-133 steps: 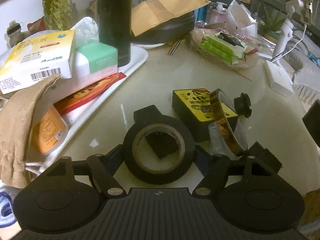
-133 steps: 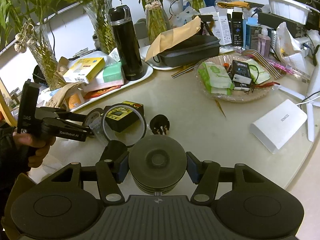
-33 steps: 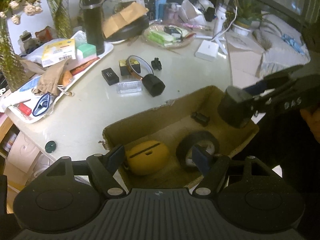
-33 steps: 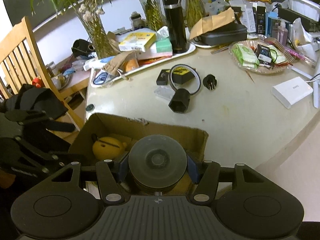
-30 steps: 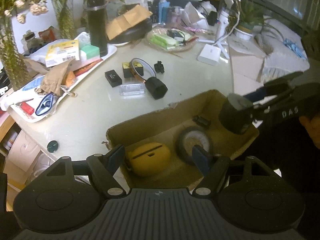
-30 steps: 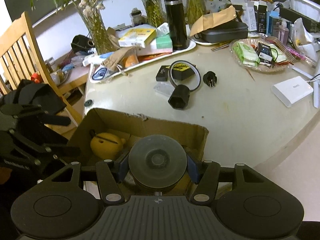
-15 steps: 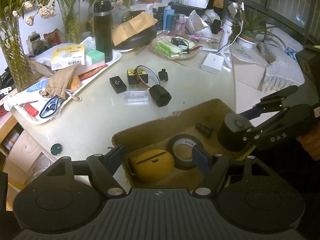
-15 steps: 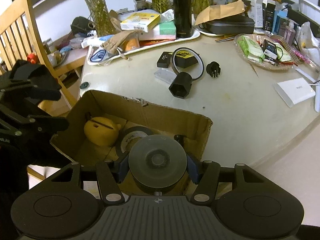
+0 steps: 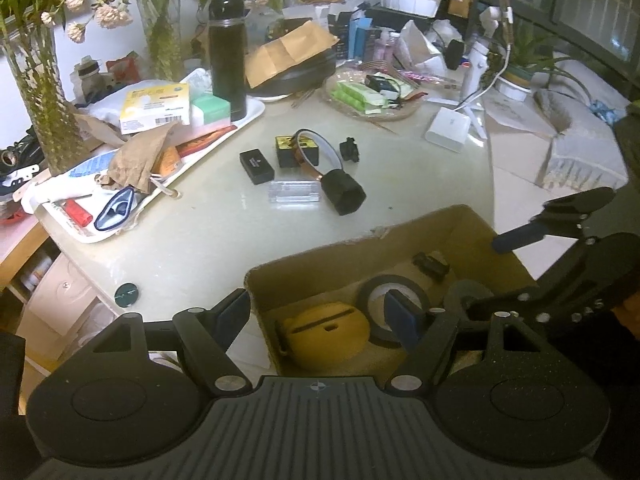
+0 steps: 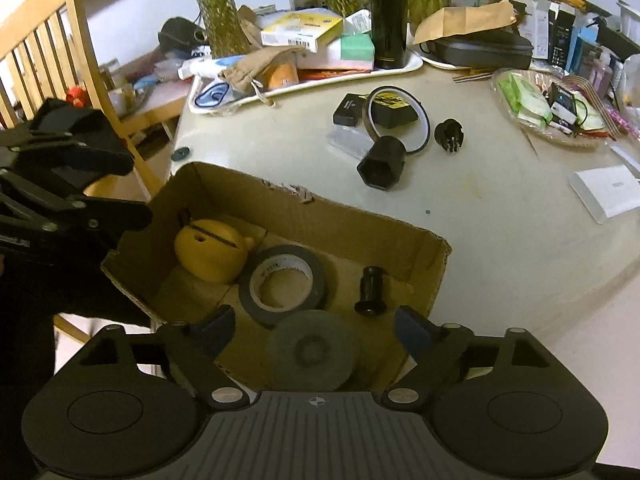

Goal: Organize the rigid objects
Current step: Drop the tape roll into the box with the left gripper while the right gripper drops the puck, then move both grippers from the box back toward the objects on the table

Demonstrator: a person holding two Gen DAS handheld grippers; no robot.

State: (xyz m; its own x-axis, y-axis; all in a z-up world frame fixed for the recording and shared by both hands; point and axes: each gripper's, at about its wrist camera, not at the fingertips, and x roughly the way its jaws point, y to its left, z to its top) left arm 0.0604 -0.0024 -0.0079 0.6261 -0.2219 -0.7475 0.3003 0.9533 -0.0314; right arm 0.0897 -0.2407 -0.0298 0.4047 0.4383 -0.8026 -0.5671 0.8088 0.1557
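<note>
A cardboard box [image 10: 436,258] [image 9: 360,246] stands off the table's near edge. It holds a yellow case [image 10: 210,254] [image 9: 324,334], a black tape roll [image 10: 280,280] [image 9: 374,294] lying flat and a small black peg [image 10: 370,290]. A dark grey disc [image 10: 312,354] [image 9: 464,292] lies on the box floor. My right gripper [image 10: 314,330] [image 9: 480,272] hangs over the disc, its jaws opening and its pads clear of it. My left gripper [image 9: 318,312] [image 10: 132,192] is open and empty at the box's other end, above the case.
On the table [image 10: 500,240] lie a black hex cylinder [image 10: 382,168], an amber tape ring [image 10: 400,120], a yellow-black box [image 10: 394,108], a small black box [image 10: 348,110], a clear case [image 10: 348,140] and a black plug [image 10: 450,134]. A cluttered white tray [image 10: 304,80] sits behind; a wooden chair [image 10: 48,56] stands left.
The right gripper's jaws have spread and the disc has dropped out of them onto the box floor. The tape roll has settled flat. The left gripper has kept still.
</note>
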